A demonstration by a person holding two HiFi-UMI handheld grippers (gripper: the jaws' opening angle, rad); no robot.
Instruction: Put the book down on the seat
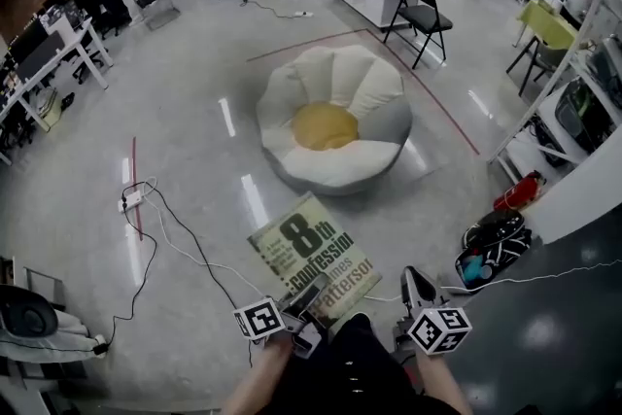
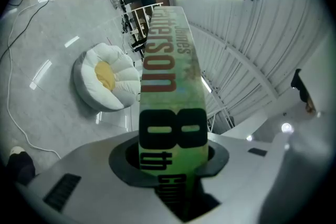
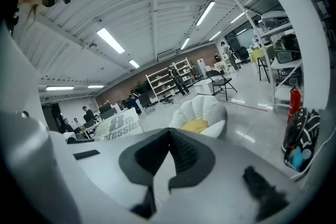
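Squarely between left tongs [image 2: 173,162]: book [image 2: 167,76].

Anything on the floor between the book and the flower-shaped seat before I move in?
No. In the head view, only bare polished floor lies between the book and the seat; the cable runs off to the left.

path: bare floor [image 1: 292,194] open up to the seat [image 1: 330,126] | seat: cushion top open from above | left: cable [image 1: 206,262] and power strip [image 1: 131,199] lie across the floor | right: bag [image 1: 494,248] and red extinguisher [image 1: 518,192] well aside | behind seat: folding chair [image 1: 420,15], near, apart
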